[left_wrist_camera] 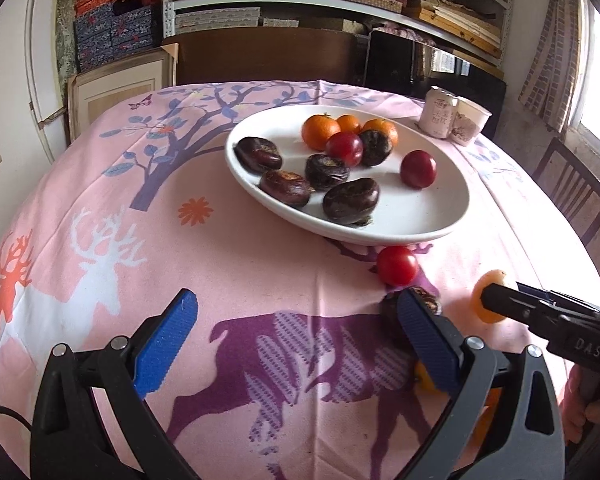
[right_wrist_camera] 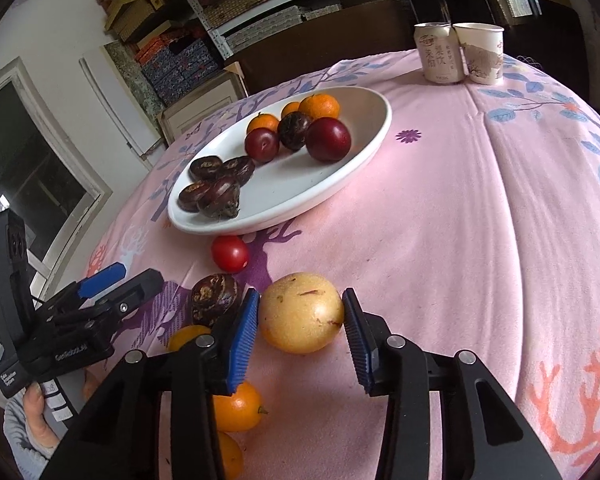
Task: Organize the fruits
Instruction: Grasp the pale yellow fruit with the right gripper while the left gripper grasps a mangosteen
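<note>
Left wrist view: left gripper (left_wrist_camera: 296,334) jaws spread wide, nothing between them, hovering over the pink tablecloth (left_wrist_camera: 228,272). White plate (left_wrist_camera: 440,220) sits ahead, holding mandarins, two plums and dark water chestnuts. A red tomato (left_wrist_camera: 397,266) lies on the cloth just beside the plate's near rim. A loose dark chestnut (left_wrist_camera: 426,300) is partly hidden behind the right blue pad (left_wrist_camera: 424,340). Right gripper (left_wrist_camera: 485,298) comes in from the right edge, with the yellow fruit (left_wrist_camera: 486,280) at its tip. Can (left_wrist_camera: 440,114) and paper cup (left_wrist_camera: 470,120) stand together at the far edge.

Right wrist view: right gripper (right_wrist_camera: 300,316) jaws bracket the yellow fruit (right_wrist_camera: 301,312), on the cloth well short of the plate (right_wrist_camera: 364,168). Both pads sit at its sides; left pad (right_wrist_camera: 242,338) looks touching, right pad (right_wrist_camera: 356,338) at or just off the skin. Can't tell if it's clamped yet. Still loose nearby: chestnut (right_wrist_camera: 214,298), tomato (right_wrist_camera: 230,253), and oranges (right_wrist_camera: 236,406) under the left finger.

Step in hand, my read: grasp the yellow fruit, move it to the plate.
- Round, smooth skin: close across the widest line, or it squirts out forward.
- Squeeze only enough to hold; it may bruise.
- Lift straight up, clear of the chestnut and oranges.
- Drop into the bare near-right part of the plate, low release so it doesn't roll into the plums.
- Keep the left gripper out of the path.
</note>
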`<state>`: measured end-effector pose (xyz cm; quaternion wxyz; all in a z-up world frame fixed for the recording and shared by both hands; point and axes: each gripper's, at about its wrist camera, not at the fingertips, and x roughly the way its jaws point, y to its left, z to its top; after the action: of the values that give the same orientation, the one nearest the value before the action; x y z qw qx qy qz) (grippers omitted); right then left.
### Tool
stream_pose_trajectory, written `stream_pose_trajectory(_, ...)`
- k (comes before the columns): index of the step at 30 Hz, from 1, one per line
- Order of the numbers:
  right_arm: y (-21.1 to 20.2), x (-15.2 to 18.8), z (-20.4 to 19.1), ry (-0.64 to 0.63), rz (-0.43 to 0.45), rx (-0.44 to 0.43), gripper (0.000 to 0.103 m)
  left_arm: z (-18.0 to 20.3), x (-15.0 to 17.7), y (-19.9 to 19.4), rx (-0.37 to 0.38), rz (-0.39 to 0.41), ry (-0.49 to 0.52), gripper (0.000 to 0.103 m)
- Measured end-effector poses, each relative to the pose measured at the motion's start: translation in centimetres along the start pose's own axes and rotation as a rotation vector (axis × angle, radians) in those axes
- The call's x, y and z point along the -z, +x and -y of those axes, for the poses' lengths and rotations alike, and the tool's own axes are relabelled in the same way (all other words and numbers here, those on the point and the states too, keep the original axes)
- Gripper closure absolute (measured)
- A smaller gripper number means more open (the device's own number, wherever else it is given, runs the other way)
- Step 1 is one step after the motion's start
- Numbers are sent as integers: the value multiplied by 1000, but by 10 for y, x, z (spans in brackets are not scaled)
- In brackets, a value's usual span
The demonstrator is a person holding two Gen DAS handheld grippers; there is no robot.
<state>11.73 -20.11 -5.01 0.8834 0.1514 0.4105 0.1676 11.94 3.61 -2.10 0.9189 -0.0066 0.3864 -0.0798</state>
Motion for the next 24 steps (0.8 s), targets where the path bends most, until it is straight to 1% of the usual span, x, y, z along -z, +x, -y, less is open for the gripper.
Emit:
stream_pose_trajectory(2, 0, -2, 7, 31, 4, 17, 60, 10, -1, 4, 52, -25, 22, 5)
stream_pose_trajectory(4, 0, -2, 10, 46, 4, 26, 60, 21, -1, 9, 71, -49, 49, 5)
stream_pose_trajectory(7, 0, -3, 12, 53, 6, 27, 60, 35, -2, 17, 58, -81, 84, 5)
stream_pose_trajectory(10, 1, -3, 13, 59, 5, 29, 60, 43, -2, 30, 38, -137, 102, 5)
stream_pose_trajectory(12, 1, -3, 14, 61, 1, 29, 60, 43, -2, 32, 45, -148, 99, 4)
stream_pose_trajectory(13, 1, -2, 13, 62, 1, 28, 60, 41, -2, 32, 34, -147, 96, 4)
stream_pose_trajectory(14, 1, -3, 13, 61, 2, 29, 60, 37, -3, 30, 6, -139, 94, 4)
stream_pose_trajectory(15, 1, -3, 14, 62, 4, 28, 60, 32, -3, 28, -26, -130, 95, 4)
stream_pose_trajectory(17, 1, -3, 14, 67, 5, 25, 60, 17, -1, 23, -113, -108, 94, 4)
stream_pose_trajectory(18, 1, -3, 15, 70, 7, 24, 60, 9, 0, 21, -133, -106, 81, 4)
stream_pose_trajectory(20, 0, -3, 15, 72, 8, 22, 60, -10, 3, 17, -115, -115, 18, 4)
stream_pose_trajectory(22, 0, -3, 14, 69, 7, 20, 60, -20, 4, 11, -97, -101, -30, 4)
stream_pose_trajectory(23, 0, -3, 14, 67, 7, 19, 60, -20, 4, 9, -74, -89, -33, 5)
stream_pose_trajectory(24, -1, -2, 14, 67, 8, 20, 60, -16, 4, 7, -65, -78, -19, 5)
